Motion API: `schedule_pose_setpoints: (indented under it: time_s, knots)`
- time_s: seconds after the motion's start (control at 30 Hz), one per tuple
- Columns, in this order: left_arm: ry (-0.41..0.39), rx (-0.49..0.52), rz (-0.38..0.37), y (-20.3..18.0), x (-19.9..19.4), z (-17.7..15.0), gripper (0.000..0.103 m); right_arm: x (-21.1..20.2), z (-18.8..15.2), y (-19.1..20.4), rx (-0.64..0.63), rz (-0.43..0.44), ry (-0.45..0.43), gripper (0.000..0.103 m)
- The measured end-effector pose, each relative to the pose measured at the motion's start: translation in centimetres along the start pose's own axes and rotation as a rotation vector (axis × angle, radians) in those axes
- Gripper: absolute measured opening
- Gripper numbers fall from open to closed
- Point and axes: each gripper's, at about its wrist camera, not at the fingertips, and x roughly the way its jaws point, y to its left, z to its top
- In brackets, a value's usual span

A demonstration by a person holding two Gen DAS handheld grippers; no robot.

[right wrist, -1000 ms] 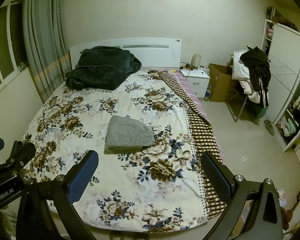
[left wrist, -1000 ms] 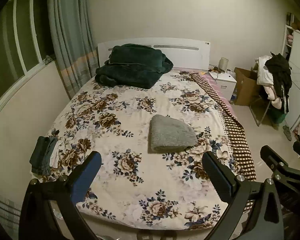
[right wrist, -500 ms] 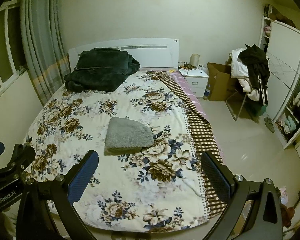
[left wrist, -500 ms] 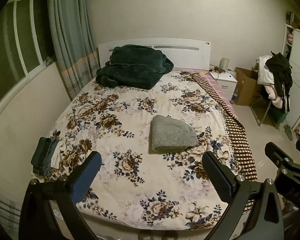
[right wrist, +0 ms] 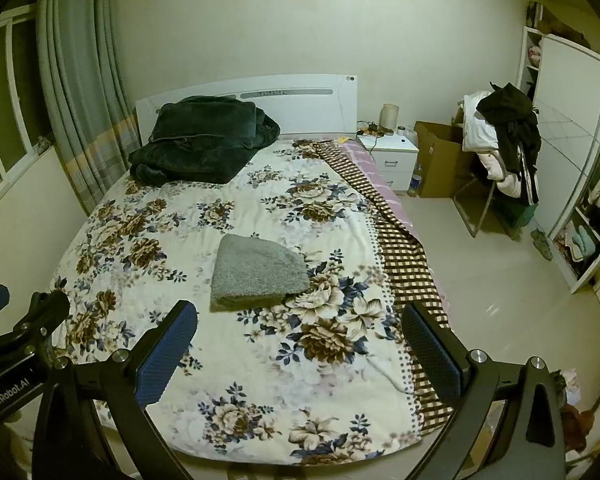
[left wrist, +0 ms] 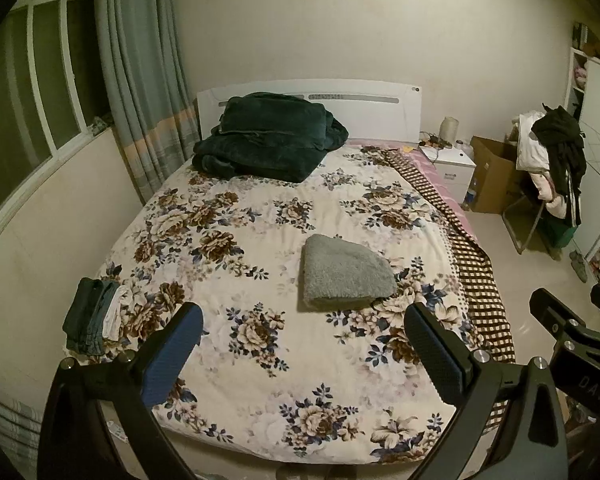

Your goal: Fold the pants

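Observation:
Grey fleecy pants [left wrist: 344, 274] lie folded into a compact bundle on the middle of the floral bed cover [left wrist: 236, 248]; they also show in the right wrist view [right wrist: 256, 271]. My left gripper [left wrist: 304, 356] is open and empty, held above the foot of the bed, well short of the pants. My right gripper [right wrist: 300, 350] is open and empty, also back over the foot of the bed. Each gripper shows at the edge of the other's view.
A dark green blanket [left wrist: 268, 142] is piled at the headboard. A small stack of folded clothes [left wrist: 94, 320] sits at the bed's left edge. A checked blanket [left wrist: 472, 256] hangs off the right side. A nightstand [right wrist: 392, 156], cardboard box [right wrist: 440, 160] and clothes-laden chair [right wrist: 504, 140] stand to the right.
Both grippers have drawn back and up a little from the bed, so the view has widened slightly. The pants have not moved.

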Motion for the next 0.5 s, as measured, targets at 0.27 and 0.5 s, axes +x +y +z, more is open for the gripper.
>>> schedule_pose_setpoints:
  time_s: [0.27,0.5]
  knots:
    - [-0.009,0.003,-0.013,-0.09,0.11,0.32,0.103,0.29,0.27,0.20,0.002,0.001,0.002,0.103]
    - [-0.015,0.003,-0.007,-0.16,0.07,0.43,0.103,0.46,0.37,0.34,0.005,0.001,0.001,0.103]
